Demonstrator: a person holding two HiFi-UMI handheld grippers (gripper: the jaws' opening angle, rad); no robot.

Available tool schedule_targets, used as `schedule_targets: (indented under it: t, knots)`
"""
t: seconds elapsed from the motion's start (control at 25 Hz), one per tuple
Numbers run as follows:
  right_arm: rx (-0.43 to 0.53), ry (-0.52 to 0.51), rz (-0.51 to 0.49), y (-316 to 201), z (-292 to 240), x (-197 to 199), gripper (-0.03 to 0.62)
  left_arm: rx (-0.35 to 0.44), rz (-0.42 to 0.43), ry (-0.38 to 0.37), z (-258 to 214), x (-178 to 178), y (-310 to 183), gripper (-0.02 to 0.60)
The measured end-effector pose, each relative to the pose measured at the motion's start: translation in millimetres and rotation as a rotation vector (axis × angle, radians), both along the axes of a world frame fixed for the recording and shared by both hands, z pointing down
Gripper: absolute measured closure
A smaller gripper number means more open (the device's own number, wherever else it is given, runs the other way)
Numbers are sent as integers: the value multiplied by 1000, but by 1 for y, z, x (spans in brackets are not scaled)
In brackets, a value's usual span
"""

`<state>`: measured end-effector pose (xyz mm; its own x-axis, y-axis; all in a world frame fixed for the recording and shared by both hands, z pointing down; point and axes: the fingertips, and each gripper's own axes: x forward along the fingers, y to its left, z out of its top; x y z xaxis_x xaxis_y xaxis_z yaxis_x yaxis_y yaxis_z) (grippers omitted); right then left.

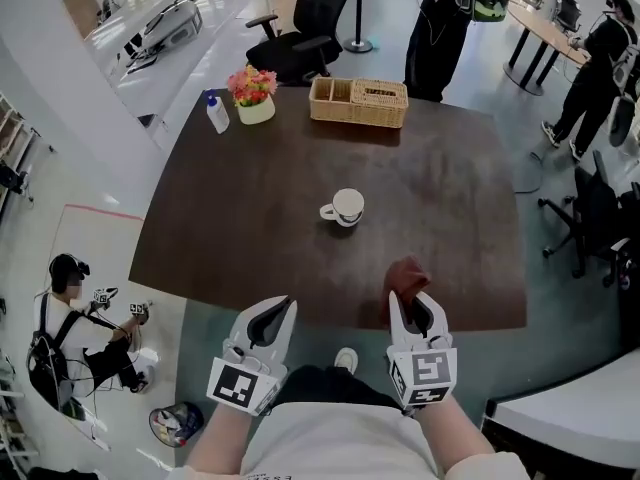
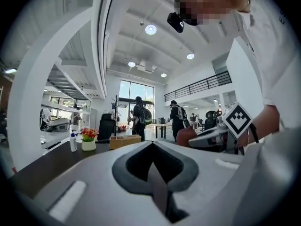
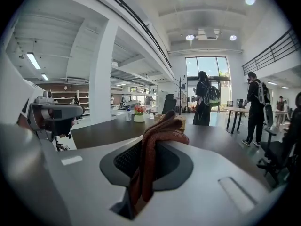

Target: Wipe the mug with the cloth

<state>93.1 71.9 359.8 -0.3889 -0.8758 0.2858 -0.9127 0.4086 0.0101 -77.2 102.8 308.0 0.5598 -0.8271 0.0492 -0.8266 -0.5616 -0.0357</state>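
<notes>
Rust-brown bunched cloth [image 3: 157, 142] is pinched in the right gripper's [image 1: 417, 308] jaws, ready for wiping I guess, left gripper [image 1: 272, 320] next to it has jaws together on nothing, and the small white ceramic mug [image 1: 345, 208] sits further out mid dark brown table [image 1: 250, 233].

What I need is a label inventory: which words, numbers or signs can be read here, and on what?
No readable words or numbers anywhere.
Left claw and right claw: square markers only, no letters.
Bottle: any print is too small to read.
</notes>
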Motion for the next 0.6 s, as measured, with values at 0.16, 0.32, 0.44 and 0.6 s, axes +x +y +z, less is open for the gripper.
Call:
schedule_targets:
  t: [0.16,0.32,0.44,0.6]
  knots:
    - [-20,6,-23,-38,6,-7,513,-70,-19,9,15,-4,-39,581]
    - [-67,10,-23,-68,22,-8,513,-96,10,27,36,-3,-75,581]
    - [-100,19,-24,-90,35,-12,513,-155,37,35,61,-3,-105,581]
    - [-161,21,-46,-116,57,-21,513,-221,13,-18,95,-10,-149,581]
